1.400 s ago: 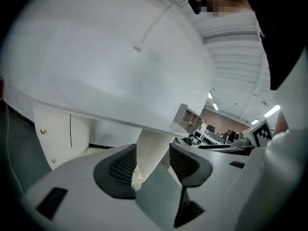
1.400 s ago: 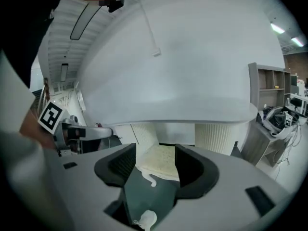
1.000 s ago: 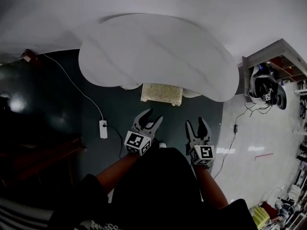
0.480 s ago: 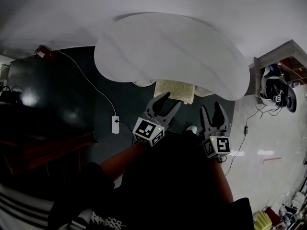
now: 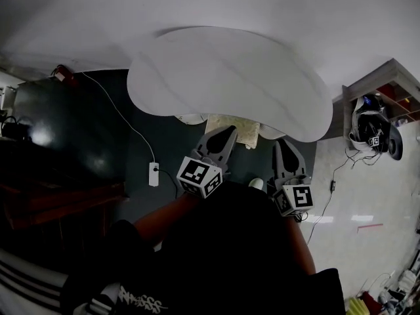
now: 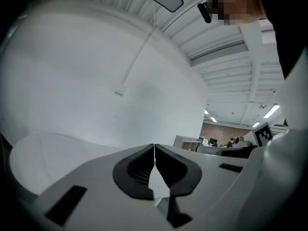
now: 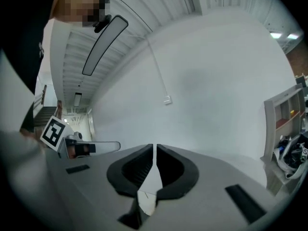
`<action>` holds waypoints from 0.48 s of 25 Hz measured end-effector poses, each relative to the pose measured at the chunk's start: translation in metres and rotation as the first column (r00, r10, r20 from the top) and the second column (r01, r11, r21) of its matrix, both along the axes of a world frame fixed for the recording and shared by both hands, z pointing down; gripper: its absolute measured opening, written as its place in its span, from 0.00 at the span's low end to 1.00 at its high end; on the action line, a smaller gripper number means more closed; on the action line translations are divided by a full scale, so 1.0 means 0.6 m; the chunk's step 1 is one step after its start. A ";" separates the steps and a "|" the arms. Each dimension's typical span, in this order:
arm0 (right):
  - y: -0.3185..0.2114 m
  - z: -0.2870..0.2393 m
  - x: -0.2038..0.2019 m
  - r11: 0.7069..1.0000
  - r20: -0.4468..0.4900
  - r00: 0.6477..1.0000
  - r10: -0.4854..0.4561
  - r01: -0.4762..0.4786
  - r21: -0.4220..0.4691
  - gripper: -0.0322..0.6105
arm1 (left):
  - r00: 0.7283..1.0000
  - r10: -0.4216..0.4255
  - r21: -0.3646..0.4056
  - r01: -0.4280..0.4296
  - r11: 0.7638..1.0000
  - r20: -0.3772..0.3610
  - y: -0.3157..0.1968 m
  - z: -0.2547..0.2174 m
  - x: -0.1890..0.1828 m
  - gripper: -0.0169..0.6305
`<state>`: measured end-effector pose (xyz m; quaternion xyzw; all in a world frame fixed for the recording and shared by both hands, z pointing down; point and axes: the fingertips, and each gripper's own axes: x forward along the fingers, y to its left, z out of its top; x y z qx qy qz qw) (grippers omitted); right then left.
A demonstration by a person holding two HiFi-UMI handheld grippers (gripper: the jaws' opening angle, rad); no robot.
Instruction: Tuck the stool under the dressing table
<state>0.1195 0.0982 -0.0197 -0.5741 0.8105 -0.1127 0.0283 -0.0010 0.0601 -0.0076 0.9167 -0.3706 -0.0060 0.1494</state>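
Since the stool [image 5: 235, 129] lies mostly beneath the white tabletop [image 5: 230, 71], only its near edge showing, the tuck appears essentially complete. Left claw [image 5: 230, 132] and right claw [image 5: 283, 144] have just been closing and meet on nothing, clear of the stool.

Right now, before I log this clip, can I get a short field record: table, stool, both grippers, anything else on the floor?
dressing table: white curved top, against the wall
stool: beige seat, mostly under the table's near edge, a strip showing in front
left gripper: jaws have just closed, nothing between them
right gripper: jaws have just closed, nothing between them
floor: dark area under the table; white power strip with cable left of the stool
task state: stool looks largely tucked in
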 end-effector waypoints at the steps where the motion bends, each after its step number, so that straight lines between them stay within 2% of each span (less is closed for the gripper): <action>1: 0.003 -0.001 -0.001 1.000 -0.011 1.000 -0.005 0.005 0.006 0.12 | 1.000 0.003 0.004 -0.003 1.000 0.005 0.002 -0.003 0.004 0.05; 4: 0.004 -0.019 -0.007 0.999 -0.066 0.998 -0.007 0.010 0.050 0.12 | 0.999 0.019 0.032 -0.020 0.999 0.036 0.009 -0.005 0.010 0.05; 8: -0.007 -0.042 -0.014 0.997 -0.096 0.995 0.029 -0.022 0.076 0.12 | 0.999 0.009 0.039 -0.011 0.999 0.052 0.008 -0.005 0.006 0.05; 12: -0.022 -0.048 -0.027 0.995 -0.048 0.998 0.052 -0.048 0.085 0.12 | 0.998 -0.020 0.066 0.016 0.998 0.061 -0.005 -0.013 -0.017 0.05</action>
